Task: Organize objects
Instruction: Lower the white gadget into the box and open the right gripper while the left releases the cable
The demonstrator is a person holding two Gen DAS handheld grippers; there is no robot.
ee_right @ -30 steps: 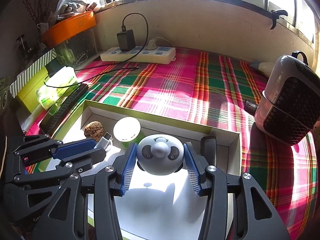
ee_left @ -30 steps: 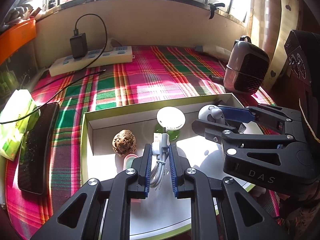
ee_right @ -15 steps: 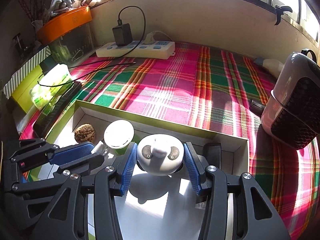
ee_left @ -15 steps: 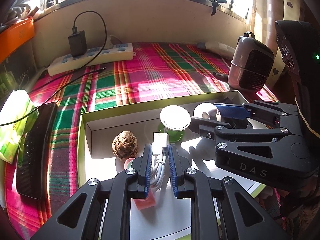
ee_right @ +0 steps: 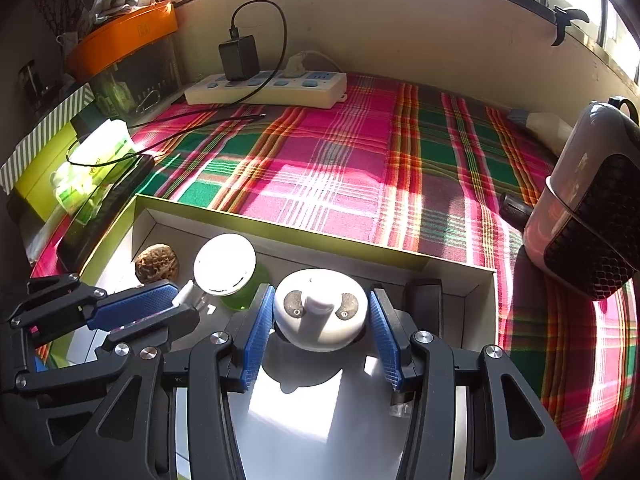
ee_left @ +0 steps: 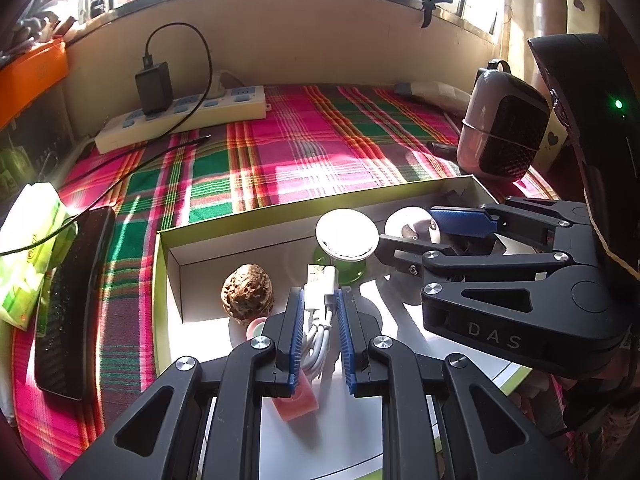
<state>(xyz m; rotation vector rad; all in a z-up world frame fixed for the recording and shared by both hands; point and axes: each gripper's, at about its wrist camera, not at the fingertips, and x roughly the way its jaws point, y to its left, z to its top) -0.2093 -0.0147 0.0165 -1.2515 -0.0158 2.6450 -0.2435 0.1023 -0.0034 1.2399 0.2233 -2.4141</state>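
Note:
A shallow white box with a green rim (ee_left: 280, 206) (ee_right: 320, 236) lies on the plaid cloth. My left gripper (ee_left: 319, 304) is shut on a coiled white USB cable (ee_left: 318, 320) over the box floor. My right gripper (ee_right: 320, 312) is shut on a round white panda-face gadget (ee_right: 320, 310), low inside the box; it also shows in the left wrist view (ee_left: 412, 226). Inside the box are a walnut (ee_left: 248, 292) (ee_right: 157, 268), a green jar with a white lid (ee_left: 346, 236) (ee_right: 226, 264), a pink eraser (ee_left: 298, 398) under the left fingers, and a black item (ee_right: 426, 304) at the right wall.
A small heater (ee_left: 500, 136) (ee_right: 592, 216) stands right of the box. A white power strip with a black charger (ee_left: 180, 114) (ee_right: 268, 88) lies at the back. A black phone (ee_left: 68, 296) and a green tissue pack (ee_left: 28, 252) lie left of the box.
The right gripper has lowered the panda gadget into the box toward its far wall. The left gripper has moved slightly forward with the cable, still shut on it.

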